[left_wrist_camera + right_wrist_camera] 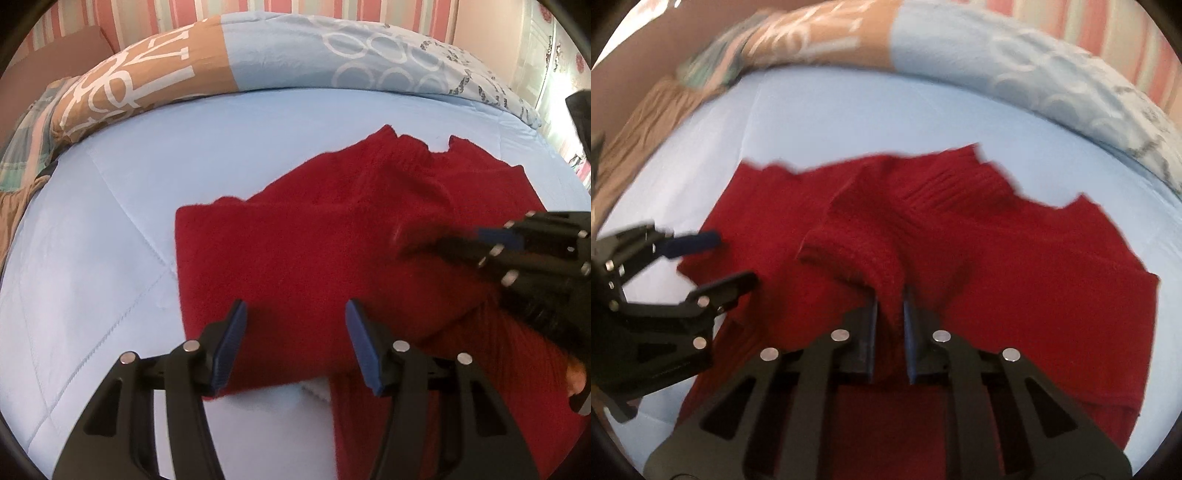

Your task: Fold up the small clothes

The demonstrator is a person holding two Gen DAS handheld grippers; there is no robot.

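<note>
Right wrist view: right claw (890, 306), at lower centre, is clamping a raised fold of the red sweater (1015, 266) lying on the blue bed (812, 122), presumably to carry it across; left claw (293, 314) is hovering apart, holding nothing.

Both views are taken from just behind a pair of gripper fingers, angled steeply down at close range onto the red sweater (332, 229) spread on the light blue bed cover (110, 240). The sweater's left side is looked over from the left wrist camera, with the left gripper (293, 343) in the foreground. Its middle is faced from the right wrist camera, over the right gripper (890, 332). The sweater, the cover beyond it and the patterned quilt (258, 55) behind it are shared by both views, and each gripper is seen at the other view's edge.
</note>
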